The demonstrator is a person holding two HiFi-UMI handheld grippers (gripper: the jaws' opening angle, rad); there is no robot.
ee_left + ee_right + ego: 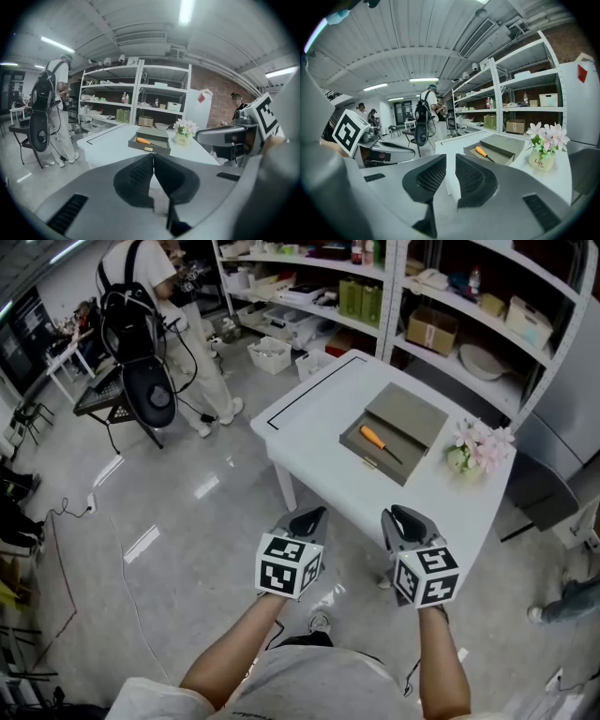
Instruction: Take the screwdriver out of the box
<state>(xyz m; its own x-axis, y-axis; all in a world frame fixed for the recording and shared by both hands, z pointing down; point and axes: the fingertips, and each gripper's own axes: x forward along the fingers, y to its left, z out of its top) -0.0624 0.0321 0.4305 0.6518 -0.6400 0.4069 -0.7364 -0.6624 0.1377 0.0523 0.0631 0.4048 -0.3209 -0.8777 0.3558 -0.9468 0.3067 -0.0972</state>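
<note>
An orange-handled screwdriver (375, 440) lies inside an open grey-green box (412, 413) on a white table (319, 418). Both grippers hover side by side over the floor, short of the table's near edge and well apart from the box. My left gripper (309, 519) has its jaws together with nothing in them. My right gripper (401, 519) shows a narrow gap between its jaws, also empty. The left gripper view has the screwdriver (143, 141) ahead of the left gripper (153, 157). In the right gripper view the screwdriver (480, 151) lies beyond the right gripper (451, 157).
A small pot of pink flowers (478, 448) stands on the table right of the box. Shelving (422, 296) with boxes runs behind the table. A person with a backpack (150, 296) and a black office chair (141, 381) are at the far left.
</note>
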